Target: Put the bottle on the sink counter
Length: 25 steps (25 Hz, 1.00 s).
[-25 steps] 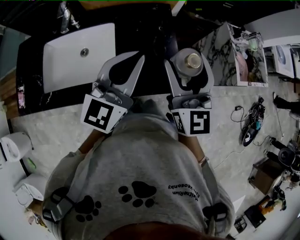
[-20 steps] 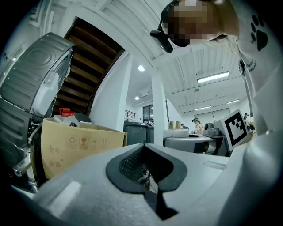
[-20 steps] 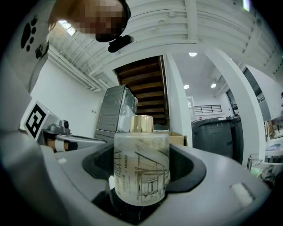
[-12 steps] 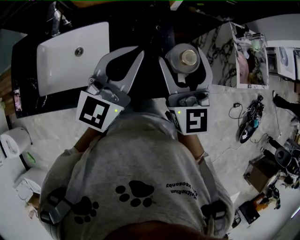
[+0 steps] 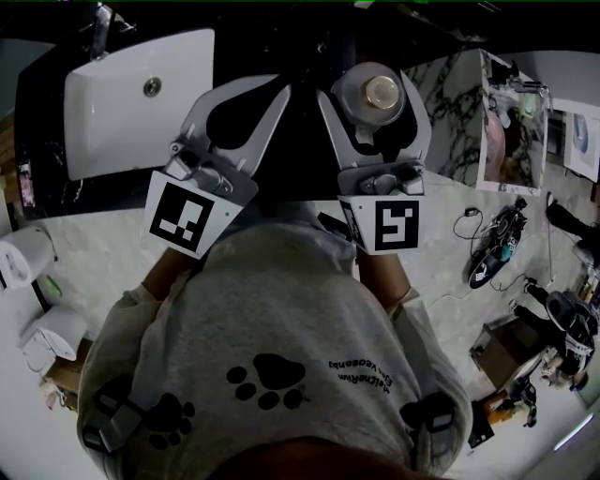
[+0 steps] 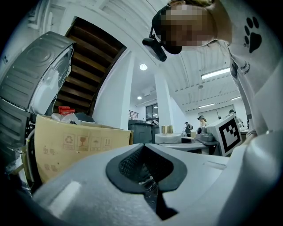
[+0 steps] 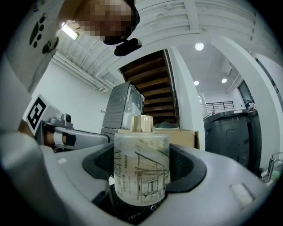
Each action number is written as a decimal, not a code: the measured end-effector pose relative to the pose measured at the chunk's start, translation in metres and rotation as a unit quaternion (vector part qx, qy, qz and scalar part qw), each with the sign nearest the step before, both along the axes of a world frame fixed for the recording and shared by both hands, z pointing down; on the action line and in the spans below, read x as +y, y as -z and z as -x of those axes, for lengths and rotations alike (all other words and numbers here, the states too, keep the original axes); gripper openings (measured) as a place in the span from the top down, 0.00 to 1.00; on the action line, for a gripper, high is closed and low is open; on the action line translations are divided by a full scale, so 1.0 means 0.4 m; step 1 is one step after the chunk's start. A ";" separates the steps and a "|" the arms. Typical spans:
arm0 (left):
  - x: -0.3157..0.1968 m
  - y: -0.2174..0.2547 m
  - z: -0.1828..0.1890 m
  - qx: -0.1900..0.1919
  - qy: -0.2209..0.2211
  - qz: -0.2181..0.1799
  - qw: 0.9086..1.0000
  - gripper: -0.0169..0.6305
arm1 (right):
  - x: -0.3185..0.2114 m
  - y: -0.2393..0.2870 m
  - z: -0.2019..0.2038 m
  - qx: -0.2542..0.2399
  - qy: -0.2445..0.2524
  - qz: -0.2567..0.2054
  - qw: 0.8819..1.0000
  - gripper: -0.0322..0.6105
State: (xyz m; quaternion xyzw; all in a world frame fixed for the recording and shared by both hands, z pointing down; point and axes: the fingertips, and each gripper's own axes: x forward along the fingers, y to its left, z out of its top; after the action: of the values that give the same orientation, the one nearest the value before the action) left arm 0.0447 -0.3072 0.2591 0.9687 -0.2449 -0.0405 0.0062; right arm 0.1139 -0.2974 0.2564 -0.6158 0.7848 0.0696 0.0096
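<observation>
gripping the bottle (image 7: 140, 154) at its sides, the right gripper (image 7: 143, 176) has both dark pads pressed against the frosted body, which stands upright between them. a line drawing of a building runs round the bottle, and a pale cap (image 7: 141, 124) tops it. under its base shows a dark surface with white veins; whether the base touches it cannot be told. the left gripper (image 6: 143, 165) is clenched on nothing, its jaw tips meeting in a seam with only a hollow between the pads.

from the head view, both grippers reach over the dark counter (image 5: 305, 122), side by side and apart, each with its marker cube (image 5: 187, 216) nearest the person. the bottle sits over that counter to the right of the white sink basin (image 5: 122, 122), with the left gripper between the two. a faucet (image 5: 98, 19) stands at the basin's far edge. the person's grey shirt (image 5: 272, 309), printed with paw marks, fills the lower frame. behind the left gripper's jaws stands a cardboard box (image 6: 75, 145).
</observation>
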 end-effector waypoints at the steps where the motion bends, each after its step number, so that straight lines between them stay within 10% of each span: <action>1: -0.007 -0.005 -0.005 -0.002 0.002 0.000 1.000 0.97 | -0.011 -0.007 -0.004 -0.001 0.004 0.004 1.000 0.43; 25: -0.174 -0.126 -0.126 -0.010 0.044 -0.007 0.999 0.97 | -0.255 -0.174 -0.103 0.007 0.087 0.009 0.996 0.43</action>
State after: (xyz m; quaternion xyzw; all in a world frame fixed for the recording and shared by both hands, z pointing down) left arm 0.0952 -0.3769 0.3097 0.9573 -0.2872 -0.0330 -0.0046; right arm 0.1549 -0.3994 0.3259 -0.5451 0.8358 0.0657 0.0048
